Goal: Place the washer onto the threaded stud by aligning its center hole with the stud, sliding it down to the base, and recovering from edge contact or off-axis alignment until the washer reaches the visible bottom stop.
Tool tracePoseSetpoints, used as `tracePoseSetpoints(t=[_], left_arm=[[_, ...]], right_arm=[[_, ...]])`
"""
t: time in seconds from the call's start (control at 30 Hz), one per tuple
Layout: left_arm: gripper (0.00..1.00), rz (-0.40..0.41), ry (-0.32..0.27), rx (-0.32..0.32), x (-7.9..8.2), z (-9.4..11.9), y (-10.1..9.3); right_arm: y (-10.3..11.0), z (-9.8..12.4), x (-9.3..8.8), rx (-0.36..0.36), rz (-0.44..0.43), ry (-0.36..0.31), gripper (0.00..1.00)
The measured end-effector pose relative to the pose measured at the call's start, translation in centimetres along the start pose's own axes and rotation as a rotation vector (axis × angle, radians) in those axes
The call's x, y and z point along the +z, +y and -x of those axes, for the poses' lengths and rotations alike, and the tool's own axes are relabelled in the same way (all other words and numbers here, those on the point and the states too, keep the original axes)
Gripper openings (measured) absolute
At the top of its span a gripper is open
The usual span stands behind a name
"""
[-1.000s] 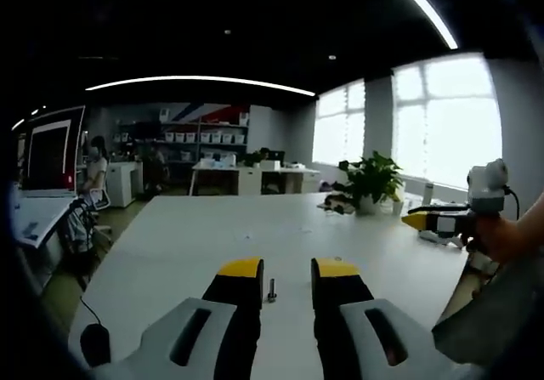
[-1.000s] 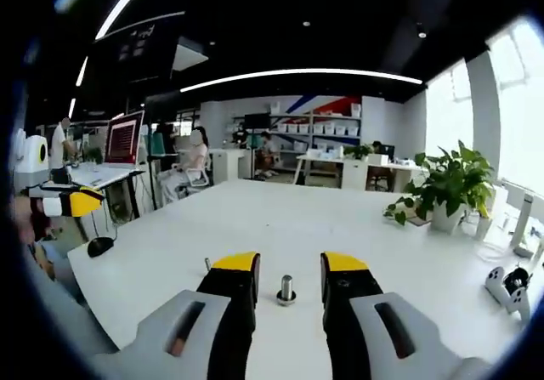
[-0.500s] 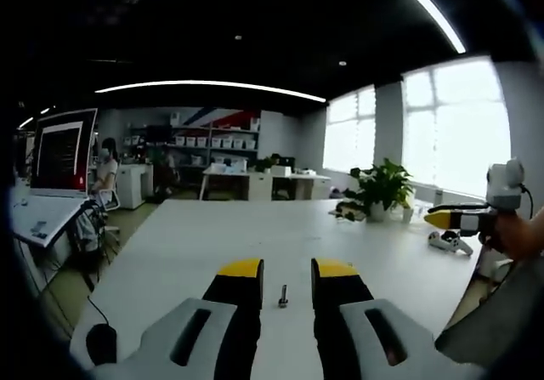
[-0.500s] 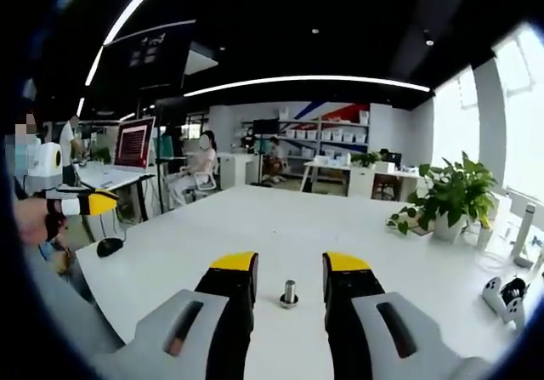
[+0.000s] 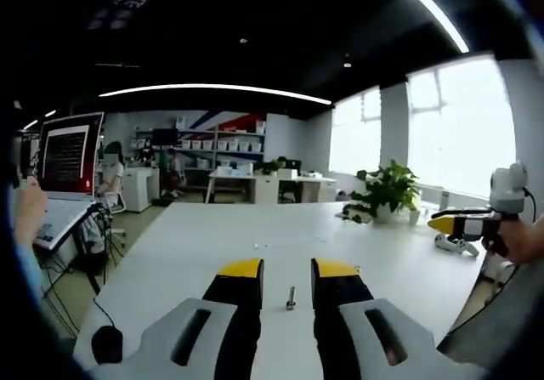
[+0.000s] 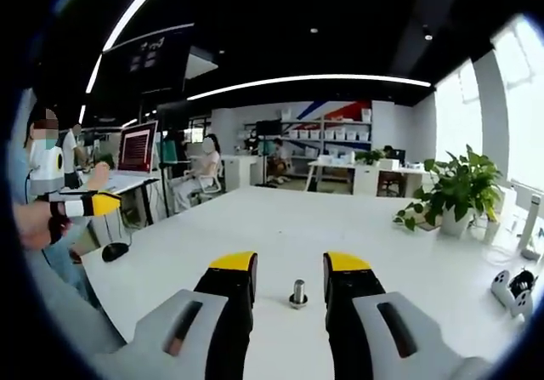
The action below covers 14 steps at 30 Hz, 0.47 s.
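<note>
We had the left gripper (image 5: 287, 269) with its jaws apart around nothing, the slim threaded stud (image 5: 291, 297) standing upright on the white table (image 5: 195, 244) between them, toward the near edge, and the right gripper (image 6: 291, 265) likewise parted and empty around a short metal piece (image 6: 298, 293) that looked like a bolt-like post on a flat ring. Whether that ring was the washer we could not tell at this size, so we risked grabbing the wrong part. Because the stud stood free, we judged that an off-axis approach could knock it over.
</note>
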State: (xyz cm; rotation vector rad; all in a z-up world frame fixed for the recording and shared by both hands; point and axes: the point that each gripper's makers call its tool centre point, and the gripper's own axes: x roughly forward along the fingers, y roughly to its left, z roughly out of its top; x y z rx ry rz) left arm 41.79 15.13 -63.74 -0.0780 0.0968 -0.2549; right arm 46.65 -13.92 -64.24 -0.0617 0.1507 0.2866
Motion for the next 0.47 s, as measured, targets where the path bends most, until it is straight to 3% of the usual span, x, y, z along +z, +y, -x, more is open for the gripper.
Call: tracePoseSetpoints(t=[0.47], left_arm=[[0.2, 0.022, -0.013, 0.012, 0.2, 0.06, 0.37]], right_arm=[[-0.06, -0.03, -0.41, -0.003, -0.006, 0.018, 0.33]])
